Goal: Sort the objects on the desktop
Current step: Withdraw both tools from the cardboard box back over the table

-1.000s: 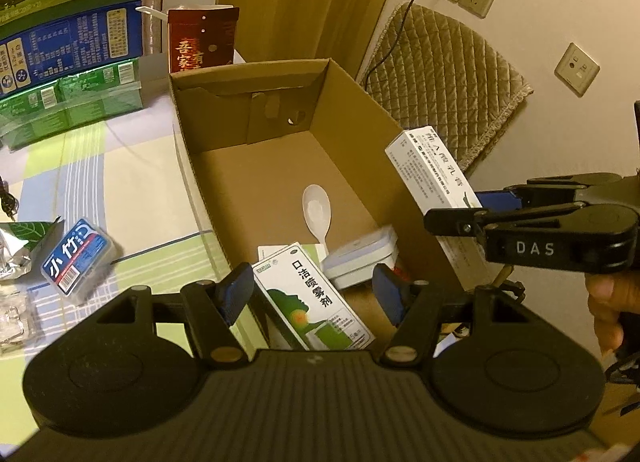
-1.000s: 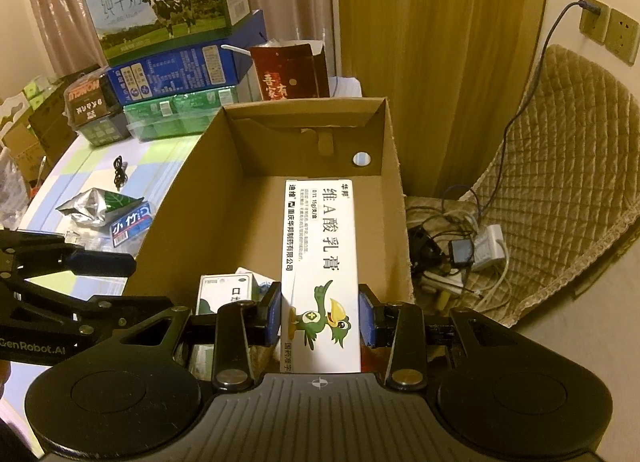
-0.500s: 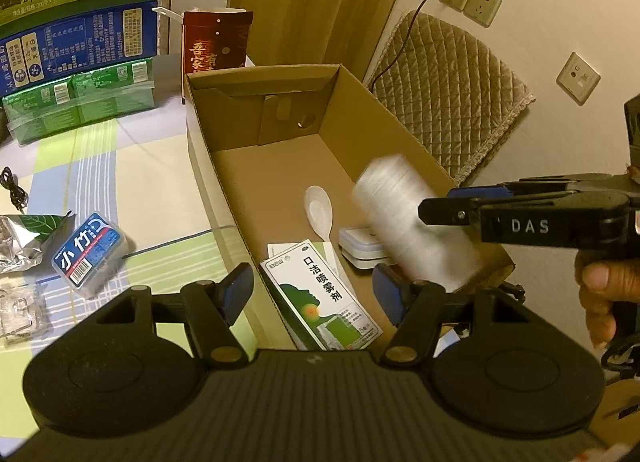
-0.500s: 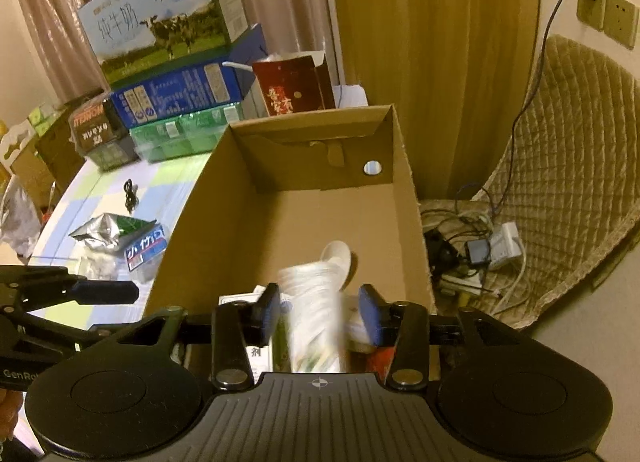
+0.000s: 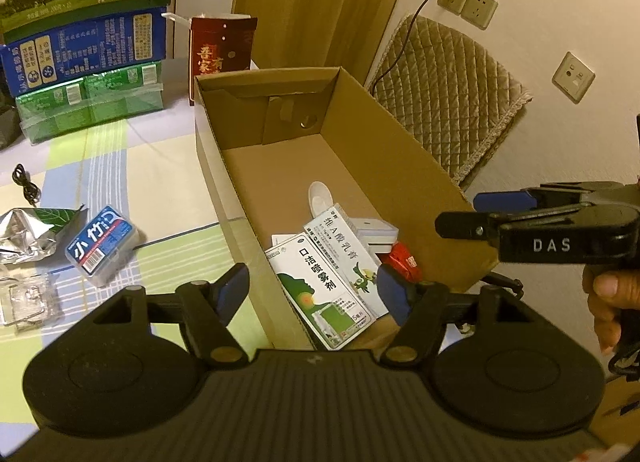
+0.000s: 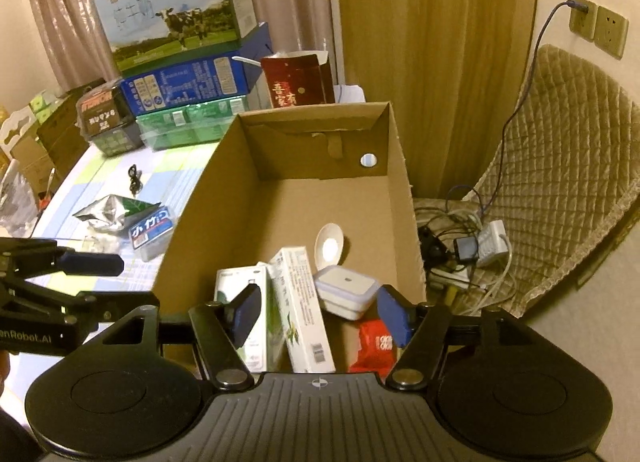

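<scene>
The long white ointment box lies in the cardboard box, just ahead of my right claw, which gapes wide, gripping nothing. My left claw is equally spread and empty over the near rim.

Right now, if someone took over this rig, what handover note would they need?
Left gripper: open, empty, above the carton's near end.
Right gripper: open, empty, over the carton.
In the carton: cream box, spray box, spoon, white case, red packet.
Left on the table: blue case, foil pouch, clear packet, black cable.
</scene>
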Demonstrator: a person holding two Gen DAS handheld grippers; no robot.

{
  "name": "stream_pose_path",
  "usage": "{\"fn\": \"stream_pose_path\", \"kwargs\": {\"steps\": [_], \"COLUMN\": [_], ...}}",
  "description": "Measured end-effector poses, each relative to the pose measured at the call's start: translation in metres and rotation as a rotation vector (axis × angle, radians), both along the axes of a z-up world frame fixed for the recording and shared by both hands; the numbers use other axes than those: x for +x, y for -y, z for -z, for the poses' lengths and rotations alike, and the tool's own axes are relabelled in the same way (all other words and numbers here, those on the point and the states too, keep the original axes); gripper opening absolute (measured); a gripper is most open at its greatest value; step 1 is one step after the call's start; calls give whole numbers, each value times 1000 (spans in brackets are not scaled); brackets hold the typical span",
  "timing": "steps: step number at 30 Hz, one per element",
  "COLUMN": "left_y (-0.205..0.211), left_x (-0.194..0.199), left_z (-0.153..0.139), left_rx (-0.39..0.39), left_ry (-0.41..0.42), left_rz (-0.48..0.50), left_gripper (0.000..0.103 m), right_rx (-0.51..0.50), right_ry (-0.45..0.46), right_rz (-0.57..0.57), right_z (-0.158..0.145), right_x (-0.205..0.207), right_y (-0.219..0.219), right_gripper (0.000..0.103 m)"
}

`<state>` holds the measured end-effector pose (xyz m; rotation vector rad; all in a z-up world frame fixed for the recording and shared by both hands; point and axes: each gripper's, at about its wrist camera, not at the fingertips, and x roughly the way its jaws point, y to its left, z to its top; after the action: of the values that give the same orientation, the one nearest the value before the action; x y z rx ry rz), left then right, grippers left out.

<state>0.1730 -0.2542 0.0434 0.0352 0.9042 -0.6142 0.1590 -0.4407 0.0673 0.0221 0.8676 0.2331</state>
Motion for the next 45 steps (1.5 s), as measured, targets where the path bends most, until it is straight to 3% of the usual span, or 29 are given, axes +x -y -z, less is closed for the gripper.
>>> {"fn": "stream_pose_path", "kwargs": {"steps": [4, 14, 21, 32, 45], "left_y": [-9, -39, -60, -110, -241], "left_x": [-10, -33, -43, -55, -62], "left_z": [-5, -20, -28, -40, -27], "left_rx": [10, 25, 21, 76, 209], "left_ry": [10, 44, 62, 128, 114], "left_rz": [-11, -46, -75, -134, -305], "left_gripper": [66, 78, 86, 102, 102], "right_rx": [-25, -34, -44, -40, -23], "right_ry": [7, 23, 44, 61, 63], "right_rz": [-23, -50, -65, -120, -219], "right_z": [-3, -12, -22, -34, -29], "right_x": [-14, -38, -47, -59, -55], "right_y": [-8, -25, -39, -60, -107], "right_gripper": [70, 84, 101, 101, 101]}}
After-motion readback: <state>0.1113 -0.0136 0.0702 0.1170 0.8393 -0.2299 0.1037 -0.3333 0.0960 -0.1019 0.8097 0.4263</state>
